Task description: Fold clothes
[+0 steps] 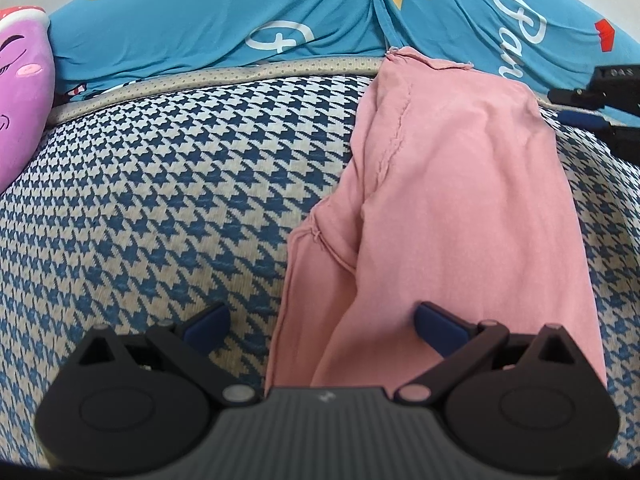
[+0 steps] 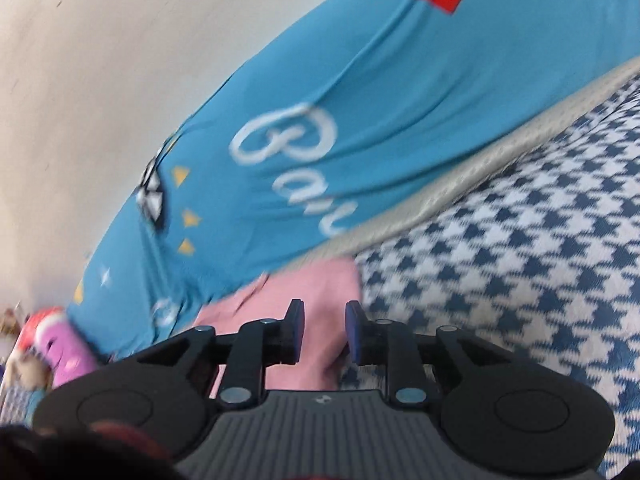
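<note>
So the pink cotton garment [image 1: 448, 208] lies crumpled on the blue-and-white houndstooth bed cover [image 1: 160, 200], running toward 12 o'clock. Left gripper [image 1: 322, 322] is wide open, its near hem between the fingers. Right gripper [image 2: 325, 330] is narrowly parted, pink fabric between its fingers, grip unclear. Blue printed pillow [image 2: 360, 112] behind.

My left gripper [image 1: 322, 322] hangs level with its blue-padded fingers [image 1: 438, 326] spread wide. My right gripper [image 2: 324, 330] is rolled sideways, fingers [image 2: 296, 330] narrowed but parted, nothing pinched.
</note>
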`<state>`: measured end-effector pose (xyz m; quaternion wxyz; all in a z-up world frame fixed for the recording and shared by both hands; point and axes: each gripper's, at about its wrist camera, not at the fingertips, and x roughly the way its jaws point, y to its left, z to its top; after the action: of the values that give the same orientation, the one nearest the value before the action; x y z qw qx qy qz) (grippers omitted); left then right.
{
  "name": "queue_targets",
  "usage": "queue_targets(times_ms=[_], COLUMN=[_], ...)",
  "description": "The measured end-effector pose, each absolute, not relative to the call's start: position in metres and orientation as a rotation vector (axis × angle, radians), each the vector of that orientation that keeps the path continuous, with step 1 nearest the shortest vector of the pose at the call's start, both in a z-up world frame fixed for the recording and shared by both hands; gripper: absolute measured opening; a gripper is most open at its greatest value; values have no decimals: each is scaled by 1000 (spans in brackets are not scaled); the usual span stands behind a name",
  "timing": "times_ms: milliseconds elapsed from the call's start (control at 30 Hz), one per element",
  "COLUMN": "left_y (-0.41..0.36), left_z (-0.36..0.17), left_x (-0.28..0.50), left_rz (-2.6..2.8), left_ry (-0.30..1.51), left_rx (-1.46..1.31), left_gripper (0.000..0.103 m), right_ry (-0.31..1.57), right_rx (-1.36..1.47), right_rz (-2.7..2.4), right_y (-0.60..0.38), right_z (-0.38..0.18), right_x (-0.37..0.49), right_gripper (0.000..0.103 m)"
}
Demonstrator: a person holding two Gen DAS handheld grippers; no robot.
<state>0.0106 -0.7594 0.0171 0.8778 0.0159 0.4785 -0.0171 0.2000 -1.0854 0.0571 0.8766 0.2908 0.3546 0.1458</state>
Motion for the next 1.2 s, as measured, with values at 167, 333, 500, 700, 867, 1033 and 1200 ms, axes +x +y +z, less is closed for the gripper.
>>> queue_targets(times_ms=[167, 333, 500, 700, 867, 1033, 1200], left_y=[-762, -764, -762, -759, -758, -758, -757], left_z=[18, 17, 16, 16, 16, 16, 16], left_x=[8, 7, 8, 9, 8, 7, 7], left_rz=[-35, -35, -41, -55, -57, -60, -59], left_ry=[994, 990, 988, 990, 994, 995, 997], left_rx=[40, 49, 54, 64, 61, 61, 56], left_gripper=[103, 103, 103, 103, 103, 103, 103], right_ry=[797, 828, 832, 842, 833, 817, 826], right_rx=[466, 404, 384, 376, 416, 564, 599], right_rz=[364, 405, 408, 367, 324, 347, 397], right_y=[-1075, -1067, -1064, -1069, -1078, -1097, -1097], right_z=[57, 52, 52, 53, 52, 45, 38], right_x=[187, 176, 169, 165, 164, 170, 179], right_gripper=[30, 32, 17, 5, 6, 19, 23])
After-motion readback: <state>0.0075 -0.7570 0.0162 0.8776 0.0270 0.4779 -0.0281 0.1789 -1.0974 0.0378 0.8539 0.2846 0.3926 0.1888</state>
